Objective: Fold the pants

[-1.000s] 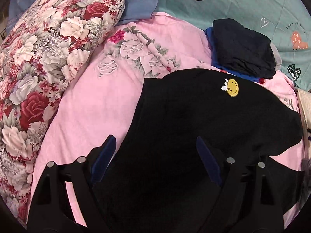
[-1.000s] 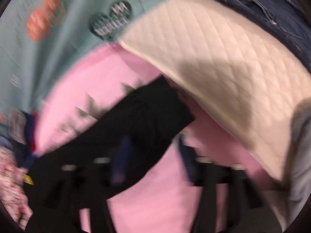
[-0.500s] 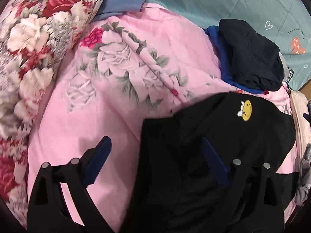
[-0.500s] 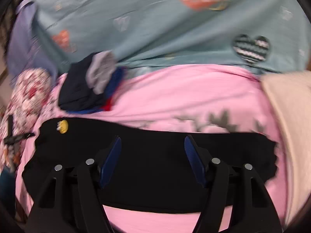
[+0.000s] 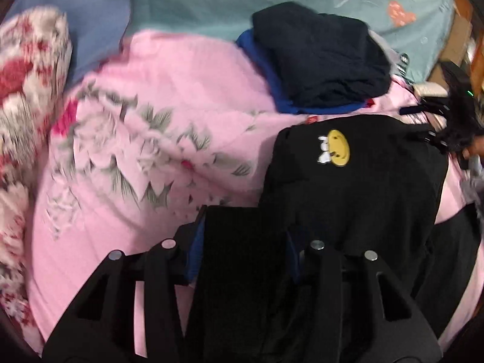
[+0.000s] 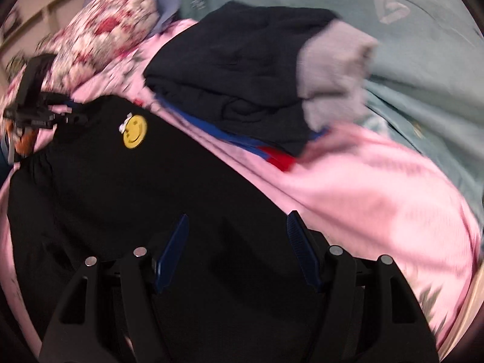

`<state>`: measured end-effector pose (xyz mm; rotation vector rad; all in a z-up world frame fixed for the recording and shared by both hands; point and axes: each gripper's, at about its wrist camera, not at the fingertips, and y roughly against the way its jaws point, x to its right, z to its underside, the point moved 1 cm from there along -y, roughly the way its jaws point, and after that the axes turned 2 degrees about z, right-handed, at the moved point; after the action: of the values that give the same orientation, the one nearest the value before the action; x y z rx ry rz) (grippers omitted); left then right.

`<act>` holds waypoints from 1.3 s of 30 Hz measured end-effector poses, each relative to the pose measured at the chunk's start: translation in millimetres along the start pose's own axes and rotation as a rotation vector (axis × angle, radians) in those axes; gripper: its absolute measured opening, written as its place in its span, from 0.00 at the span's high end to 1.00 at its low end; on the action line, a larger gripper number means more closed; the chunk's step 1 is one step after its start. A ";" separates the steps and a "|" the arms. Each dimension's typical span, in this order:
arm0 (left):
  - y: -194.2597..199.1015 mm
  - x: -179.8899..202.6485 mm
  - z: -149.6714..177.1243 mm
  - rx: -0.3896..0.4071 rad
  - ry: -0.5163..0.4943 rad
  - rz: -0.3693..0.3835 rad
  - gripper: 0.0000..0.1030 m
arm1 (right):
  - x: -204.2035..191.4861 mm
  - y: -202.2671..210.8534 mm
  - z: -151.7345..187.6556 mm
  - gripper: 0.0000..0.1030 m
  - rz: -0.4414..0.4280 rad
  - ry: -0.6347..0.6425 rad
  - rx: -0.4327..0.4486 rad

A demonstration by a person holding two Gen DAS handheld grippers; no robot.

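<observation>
Nearest us, our left gripper (image 5: 245, 242) had its jaws closed in on a raised fold of the black pants (image 5: 357, 187), where half a second earlier they stood wide apart over flat cloth. Our right gripper (image 6: 237, 248) hovered with its jaws spread wide and holding nothing, low over the pants, now much closer to the smiley patch (image 6: 135, 131) than before. The pants lay across the pink floral sheet (image 5: 145, 139), waistband toward the far side. Beyond them sat a pile of dark folded clothes (image 5: 320, 57). We judged the thin pinch could slip, or catch only one layer, and the fold would land crooked.
</observation>
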<state>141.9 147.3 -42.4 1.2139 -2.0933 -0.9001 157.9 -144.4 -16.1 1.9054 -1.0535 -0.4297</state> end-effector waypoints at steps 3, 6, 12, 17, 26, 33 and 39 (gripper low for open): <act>10.8 8.6 2.0 0.040 -0.047 0.000 0.57 | 3.0 -17.1 -8.4 0.34 -0.001 0.040 -0.033; 16.9 3.6 1.6 0.058 -0.040 -0.014 0.57 | 10.8 -25.5 -15.2 0.36 -0.032 0.026 -0.033; 8.2 -15.6 -2.9 0.015 0.058 -0.070 0.56 | 3.0 -33.3 -16.7 0.80 0.008 0.075 -0.082; 20.2 -10.9 -4.2 0.025 0.066 -0.106 0.56 | -7.9 14.3 -13.0 0.87 0.029 0.079 -0.017; 109.1 27.1 35.3 0.099 -0.080 -0.157 0.54 | -85.3 133.3 39.0 0.91 0.085 0.123 0.122; 164.3 49.5 129.4 0.085 -0.156 -0.189 0.52 | -180.4 175.6 100.3 0.91 -0.029 0.145 0.175; 153.7 22.9 198.5 -0.024 -0.031 -0.212 0.45 | -242.2 137.5 146.3 0.91 -0.181 0.130 0.101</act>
<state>-93.6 237.4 -44.5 1.4374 -1.9979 -1.0397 -145.3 -60.5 -8.3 2.0986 -0.8353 -0.3544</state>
